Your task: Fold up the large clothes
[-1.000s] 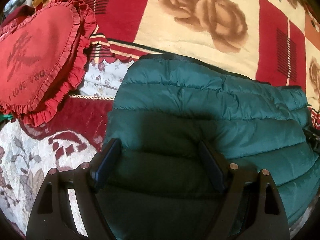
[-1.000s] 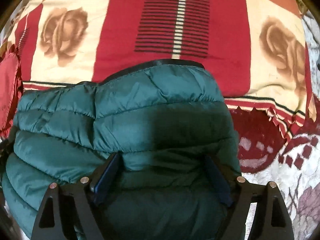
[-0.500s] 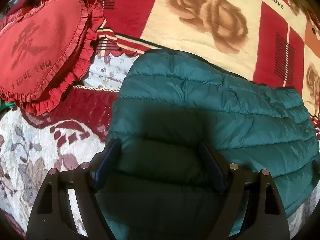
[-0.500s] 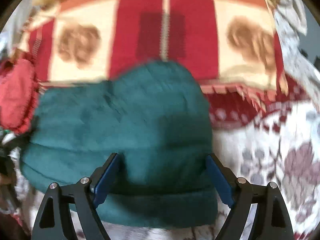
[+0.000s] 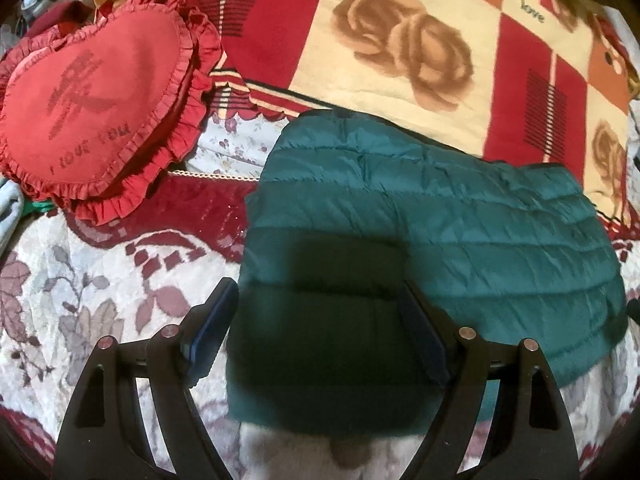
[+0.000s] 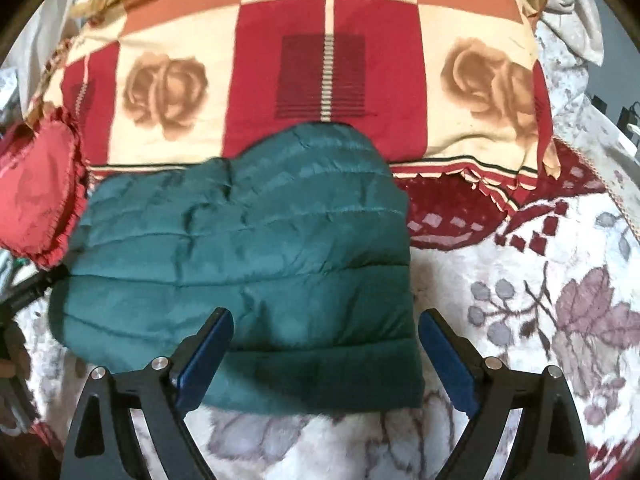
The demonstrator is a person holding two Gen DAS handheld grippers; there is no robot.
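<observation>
**Left wrist view: puffy green jacket lies folded on the bed**

Left wrist view shows the green jacket (image 5: 420,248) lying folded in a thick pad on the flowery bedspread (image 5: 80,304). Its far edge touches the rose blanket (image 5: 400,52). A red heart pillow (image 5: 92,104) sits near its left side, not touching it.

The jacket looks soft, puffy and light. Its shiny cloth may be slippery, and the puff could make it spring open. A good place to grab looks like the near edge or a corner, pinching all the layers together.

The left gripper (image 5: 320,328) hangs over the near part of the jacket, fingers spread wide and holding nothing. The right gripper (image 6: 326,354) is over the near right corner of the jacket. Its jaws have just been opening, and they are wide and not pressing on the jacket.
</observation>
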